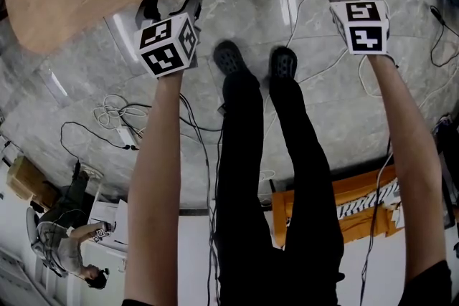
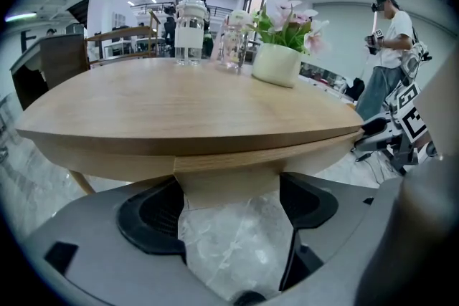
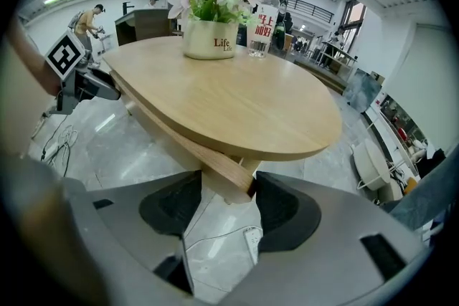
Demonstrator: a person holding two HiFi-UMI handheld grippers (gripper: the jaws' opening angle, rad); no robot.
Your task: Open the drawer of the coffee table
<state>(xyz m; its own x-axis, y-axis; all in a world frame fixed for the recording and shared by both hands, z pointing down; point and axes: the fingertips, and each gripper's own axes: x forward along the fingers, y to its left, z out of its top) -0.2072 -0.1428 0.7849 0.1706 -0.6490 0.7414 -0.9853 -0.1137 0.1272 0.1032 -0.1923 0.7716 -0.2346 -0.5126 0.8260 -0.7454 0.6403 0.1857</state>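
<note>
My left tool [image 2: 229, 191] and right tool [image 3: 228, 191] hang wide open, the drawer front [image 2: 226, 181] just ahead between their jaws, ungripped. Next, I judge: close on it, then pull straight back.

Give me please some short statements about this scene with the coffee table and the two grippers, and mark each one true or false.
1. A pot of pink flowers stands on the coffee table. True.
2. The left gripper hangs far from the table. False: it is at the table's edge, with wood of the table between its jaws.
3. The person wears black shoes. True.
4. The floor is free of cables. False: several cables lie on it.
5. The right gripper holds a bottle. False: only wood of the table stands between its jaws.
</note>
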